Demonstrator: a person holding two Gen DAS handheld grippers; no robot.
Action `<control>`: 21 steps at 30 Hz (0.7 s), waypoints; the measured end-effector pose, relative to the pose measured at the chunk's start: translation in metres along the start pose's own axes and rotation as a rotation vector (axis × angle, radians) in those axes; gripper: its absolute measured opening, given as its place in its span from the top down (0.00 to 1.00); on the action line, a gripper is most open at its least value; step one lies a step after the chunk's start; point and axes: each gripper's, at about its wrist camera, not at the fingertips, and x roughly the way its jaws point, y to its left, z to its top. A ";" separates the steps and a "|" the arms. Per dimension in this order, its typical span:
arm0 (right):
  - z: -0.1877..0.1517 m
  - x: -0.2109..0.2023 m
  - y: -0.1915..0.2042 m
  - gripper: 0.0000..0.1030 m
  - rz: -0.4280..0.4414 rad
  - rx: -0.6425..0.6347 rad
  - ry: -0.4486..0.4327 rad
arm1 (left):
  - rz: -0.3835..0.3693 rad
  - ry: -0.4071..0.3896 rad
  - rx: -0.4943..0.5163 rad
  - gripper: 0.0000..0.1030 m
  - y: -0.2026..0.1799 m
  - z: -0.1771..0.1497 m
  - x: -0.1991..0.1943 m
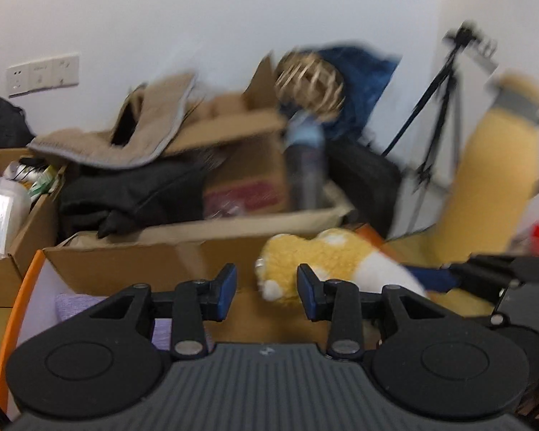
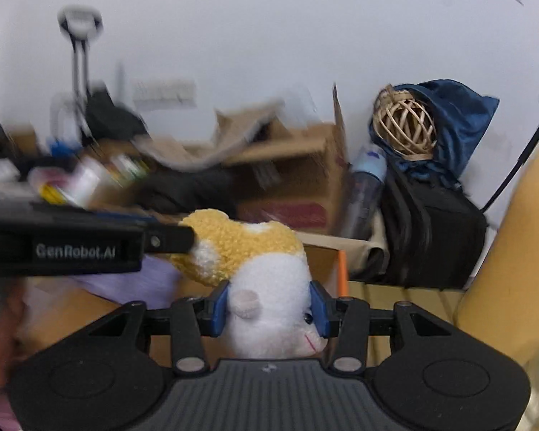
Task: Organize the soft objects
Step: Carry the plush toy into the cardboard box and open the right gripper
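Behind both grippers, blur smears the cardboard boxes (image 1: 240, 176) and black clothing (image 1: 133, 194), and the label on the box front cannot be read. "GenRobot.AI" reads on the left gripper's (image 1: 266, 289) side in the right wrist view. A rattan ball (image 2: 404, 122) sits in blue cloth (image 2: 460, 118) on a black bag (image 2: 434, 237). The right gripper (image 2: 270, 309) clamps the white head of the yellow-and-white plush toy (image 2: 248, 248), its body above a box edge. The left gripper's fingers stand partly apart, holding nothing, the plush just beyond them.
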 end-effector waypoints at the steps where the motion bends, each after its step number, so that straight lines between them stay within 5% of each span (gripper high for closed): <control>1: 0.000 0.013 0.002 0.56 -0.011 -0.004 0.033 | 0.016 0.016 -0.004 0.64 0.003 -0.001 0.004; 5: -0.001 0.039 0.013 0.54 -0.059 -0.075 0.124 | -0.005 0.013 -0.060 0.56 0.018 -0.002 0.001; 13: 0.002 0.048 0.023 0.46 -0.104 -0.188 0.201 | 0.110 -0.073 -0.033 0.49 0.012 -0.003 -0.050; 21: 0.011 -0.082 0.003 0.31 -0.039 -0.056 -0.016 | 0.139 -0.253 0.085 0.28 -0.004 -0.021 -0.198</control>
